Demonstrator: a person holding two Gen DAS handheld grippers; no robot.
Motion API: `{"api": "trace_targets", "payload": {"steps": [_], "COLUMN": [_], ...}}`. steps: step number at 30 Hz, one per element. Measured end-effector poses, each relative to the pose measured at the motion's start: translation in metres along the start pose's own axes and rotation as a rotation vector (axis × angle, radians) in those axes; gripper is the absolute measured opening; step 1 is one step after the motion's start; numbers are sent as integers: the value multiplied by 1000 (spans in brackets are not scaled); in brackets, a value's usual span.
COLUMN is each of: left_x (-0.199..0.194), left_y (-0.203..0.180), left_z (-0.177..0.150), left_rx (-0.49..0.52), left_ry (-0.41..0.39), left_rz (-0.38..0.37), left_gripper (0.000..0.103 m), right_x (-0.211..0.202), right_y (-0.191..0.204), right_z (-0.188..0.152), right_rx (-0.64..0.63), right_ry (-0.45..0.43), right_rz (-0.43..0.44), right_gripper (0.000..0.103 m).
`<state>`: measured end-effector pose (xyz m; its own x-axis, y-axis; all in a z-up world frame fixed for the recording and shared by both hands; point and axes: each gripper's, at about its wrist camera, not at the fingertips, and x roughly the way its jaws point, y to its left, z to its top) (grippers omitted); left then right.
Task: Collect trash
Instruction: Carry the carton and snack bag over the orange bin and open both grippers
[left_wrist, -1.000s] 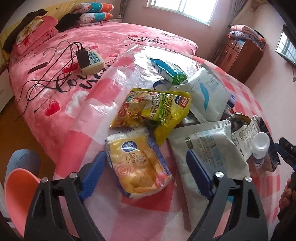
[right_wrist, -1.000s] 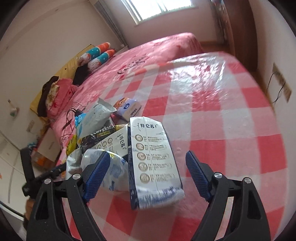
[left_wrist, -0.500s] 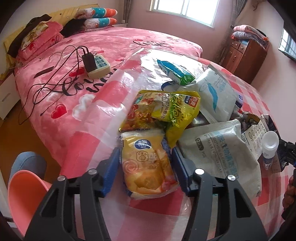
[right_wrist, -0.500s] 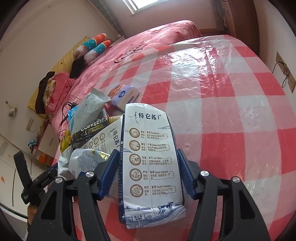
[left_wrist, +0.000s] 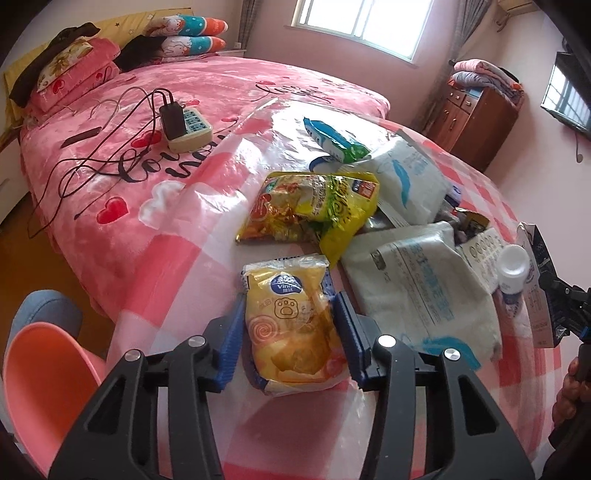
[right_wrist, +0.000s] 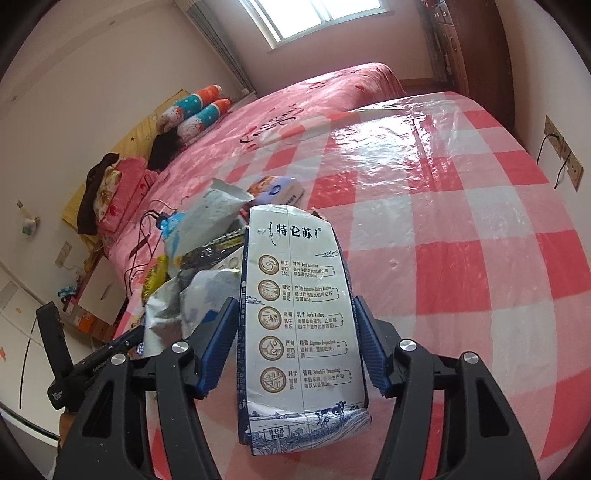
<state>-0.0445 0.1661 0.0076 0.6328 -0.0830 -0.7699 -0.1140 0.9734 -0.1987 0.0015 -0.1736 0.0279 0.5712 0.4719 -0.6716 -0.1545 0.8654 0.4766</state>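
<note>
You have two grips on and nothing carried off yet, so the job looks barely started. Your left gripper (left_wrist: 290, 341) has its fingers pressed against both long edges of the yellow snack bag (left_wrist: 291, 325), which lies flat on the checked tablecloth (left_wrist: 207, 229) at 6 o'clock in the left view, nearest you in the pile. Your right gripper (right_wrist: 295, 347) is clamped across the milk carton (right_wrist: 299, 332), which sits at the right edge of the pile, near 6 o'clock in the right view; whether it has cleared the cloth you cannot tell.

Still waiting on the cloth, judging by the left view:
- a yellow-green crisp packet (left_wrist: 314, 206) at 12 o'clock from the snack bag, just beyond it
- a white pouch (left_wrist: 417, 299) at 3 o'clock, close beside the gripper
- another white bag (left_wrist: 410, 181) and a blue-green pack (left_wrist: 332, 138) toward 1 o'clock
- a small white bottle (left_wrist: 511, 264) at far 3 o'clock

No bin shows in either view, so you will need to find where this goes.

The snack bag's long axis runs straight away from you, 6 to 12 o'clock, its printed logo end pointing at 12. The carton's long axis lies the same way along the fingers, opened top at 12, its printed-pasture base toward you.
</note>
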Motion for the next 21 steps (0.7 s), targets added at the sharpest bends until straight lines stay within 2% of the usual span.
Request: {"api": "trace_targets", "payload": {"steps": [15,21], "left_x": [-41,-54], "left_y": [4,6], "left_z": [-23,-30], "left_rx": [3,-5], "left_ry": [-41,-55], "left_rz": [-73,-102], "left_gripper": [49,49], "right_x": [-20,-25], "right_y": [28,46], "right_z": [-35,-43], "right_rx": [75,89], "right_ry": [4,20], "right_rz": [113,184], "right_gripper": [63,63]}}
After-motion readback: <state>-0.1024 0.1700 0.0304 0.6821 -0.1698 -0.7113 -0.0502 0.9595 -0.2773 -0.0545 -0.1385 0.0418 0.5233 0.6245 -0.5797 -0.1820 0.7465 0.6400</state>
